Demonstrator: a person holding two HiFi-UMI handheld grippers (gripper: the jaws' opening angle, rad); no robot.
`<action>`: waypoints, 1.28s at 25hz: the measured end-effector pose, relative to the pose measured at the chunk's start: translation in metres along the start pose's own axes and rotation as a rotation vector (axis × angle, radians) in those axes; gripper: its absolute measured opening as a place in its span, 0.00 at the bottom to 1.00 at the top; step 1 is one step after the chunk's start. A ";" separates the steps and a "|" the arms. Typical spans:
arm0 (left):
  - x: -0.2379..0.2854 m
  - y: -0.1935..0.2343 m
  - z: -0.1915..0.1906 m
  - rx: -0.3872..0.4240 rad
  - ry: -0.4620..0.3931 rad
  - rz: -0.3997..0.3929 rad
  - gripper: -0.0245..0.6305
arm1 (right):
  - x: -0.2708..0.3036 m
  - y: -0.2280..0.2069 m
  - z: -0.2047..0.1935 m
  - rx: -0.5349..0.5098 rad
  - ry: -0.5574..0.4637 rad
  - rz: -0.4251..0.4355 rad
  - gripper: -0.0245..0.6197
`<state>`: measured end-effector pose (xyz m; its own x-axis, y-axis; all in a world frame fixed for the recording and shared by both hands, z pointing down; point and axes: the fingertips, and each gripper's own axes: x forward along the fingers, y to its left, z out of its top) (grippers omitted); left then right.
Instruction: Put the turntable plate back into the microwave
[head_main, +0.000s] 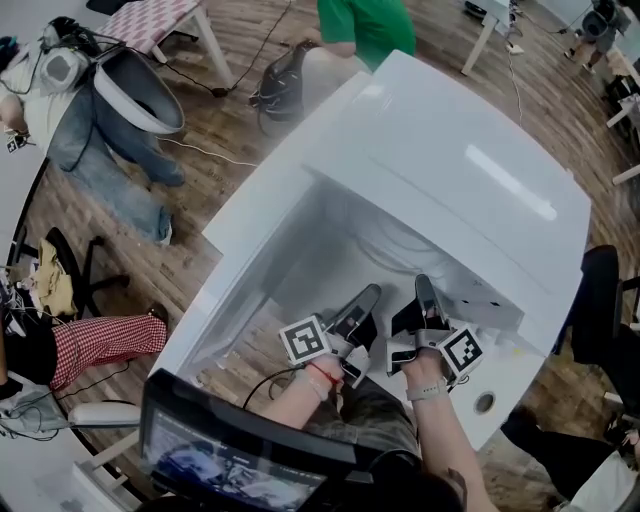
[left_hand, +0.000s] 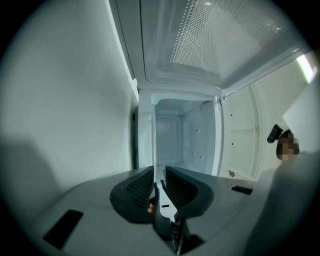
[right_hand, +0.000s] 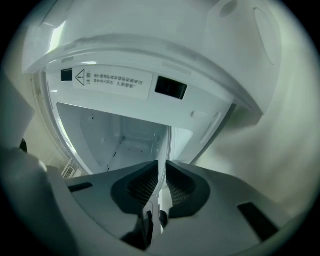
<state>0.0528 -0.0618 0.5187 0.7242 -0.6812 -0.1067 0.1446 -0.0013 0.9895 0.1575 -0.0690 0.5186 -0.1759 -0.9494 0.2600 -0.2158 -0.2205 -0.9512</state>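
The white microwave stands with its door open at the left and its cavity facing me. The clear glass turntable plate is at the cavity mouth, faint curved rims showing. My left gripper is shut on its near edge, a thin pale strip between the jaws. A little to the right, my right gripper pinches the same edge. In the gripper views, the left gripper and the right gripper both look into the white cavity.
The control panel with a knob sits right of the opening. A dark monitor is close below my arms. A grey tub chair, a checkered table, office chairs and seated people ring the wooden floor.
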 end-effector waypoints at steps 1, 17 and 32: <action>0.000 0.000 0.000 0.002 0.000 0.000 0.16 | -0.002 0.000 0.000 -0.002 0.003 0.002 0.11; 0.002 -0.008 -0.008 0.021 0.044 -0.002 0.06 | -0.029 0.004 -0.022 -0.095 0.080 0.041 0.07; 0.003 -0.014 -0.017 0.044 0.087 0.000 0.06 | -0.046 0.014 -0.031 -0.129 0.134 0.090 0.07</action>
<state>0.0644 -0.0511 0.5029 0.7805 -0.6149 -0.1126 0.1160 -0.0345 0.9926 0.1329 -0.0219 0.4984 -0.3241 -0.9240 0.2030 -0.3133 -0.0977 -0.9446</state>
